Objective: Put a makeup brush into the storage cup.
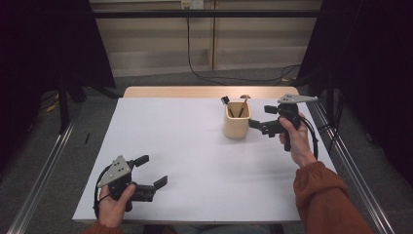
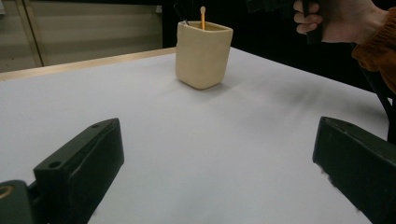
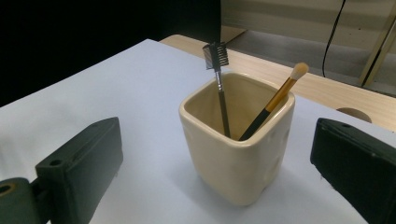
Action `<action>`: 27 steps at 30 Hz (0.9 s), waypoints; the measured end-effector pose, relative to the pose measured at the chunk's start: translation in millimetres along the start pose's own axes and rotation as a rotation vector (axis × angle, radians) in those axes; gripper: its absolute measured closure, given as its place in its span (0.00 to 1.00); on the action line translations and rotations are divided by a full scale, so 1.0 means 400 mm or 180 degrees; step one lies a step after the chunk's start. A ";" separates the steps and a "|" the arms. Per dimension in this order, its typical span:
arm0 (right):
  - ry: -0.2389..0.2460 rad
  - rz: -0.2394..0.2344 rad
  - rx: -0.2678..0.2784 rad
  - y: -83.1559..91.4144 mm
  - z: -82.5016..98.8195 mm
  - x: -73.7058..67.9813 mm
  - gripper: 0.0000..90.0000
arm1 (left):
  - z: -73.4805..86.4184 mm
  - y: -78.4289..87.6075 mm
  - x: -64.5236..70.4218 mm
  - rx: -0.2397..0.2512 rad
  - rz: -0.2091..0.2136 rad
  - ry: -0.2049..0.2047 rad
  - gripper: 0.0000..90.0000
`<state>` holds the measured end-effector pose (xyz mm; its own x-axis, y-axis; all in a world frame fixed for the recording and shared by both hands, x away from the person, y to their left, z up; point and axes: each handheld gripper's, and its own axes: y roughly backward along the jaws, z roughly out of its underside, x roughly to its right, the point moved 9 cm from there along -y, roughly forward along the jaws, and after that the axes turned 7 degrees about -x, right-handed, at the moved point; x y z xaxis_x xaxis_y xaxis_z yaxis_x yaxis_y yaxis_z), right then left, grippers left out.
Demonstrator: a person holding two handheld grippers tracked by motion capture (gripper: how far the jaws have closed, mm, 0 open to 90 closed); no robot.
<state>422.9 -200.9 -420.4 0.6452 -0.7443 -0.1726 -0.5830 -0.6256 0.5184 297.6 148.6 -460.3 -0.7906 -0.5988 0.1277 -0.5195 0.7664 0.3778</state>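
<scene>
A cream square cup stands on the white table top at the back right. It holds a small black comb brush and a makeup brush with an orange handle, both leaning upright. Just right of the cup, my right gripper points at it with its jaws wide open, and the cup stands ahead of them untouched. Near the front left corner my left gripper is open and holds nothing. The left gripper view looks across bare table at the cup and the other hand.
A wooden strip of the table shows beyond the white sheet. Metal rails run along both sides of the table, with black curtains beyond them. A black cable lies on the floor behind.
</scene>
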 end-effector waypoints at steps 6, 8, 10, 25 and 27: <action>0.0013 0.0086 -0.0031 0.015 0.021 -0.011 0.03 | 0.000 0.007 -0.007 0.0019 -0.0048 0.0011 0.02; 0.0004 0.0086 -0.0032 0.021 0.026 -0.016 0.03 | 0.000 0.008 -0.008 0.0022 -0.0053 0.0019 0.02; -0.0013 0.0098 -0.0022 0.028 0.033 -0.021 0.01 | 0.000 0.008 -0.008 0.0023 -0.0055 0.0019 0.02; -0.0001 0.0103 -0.0001 0.074 0.085 -0.061 0.01 | 0.000 0.006 -0.008 0.0014 -0.0049 0.0016 0.02; 0.0003 0.0086 -0.0001 0.077 0.093 -0.067 0.01 | 0.000 0.008 -0.009 0.0020 -0.0063 0.0025 0.02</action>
<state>369.2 -209.0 -430.8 0.6297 -0.7606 -0.1579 -0.6000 -0.6053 0.5231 298.7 153.0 -459.7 -0.7775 -0.6158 0.1274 -0.5372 0.7558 0.3744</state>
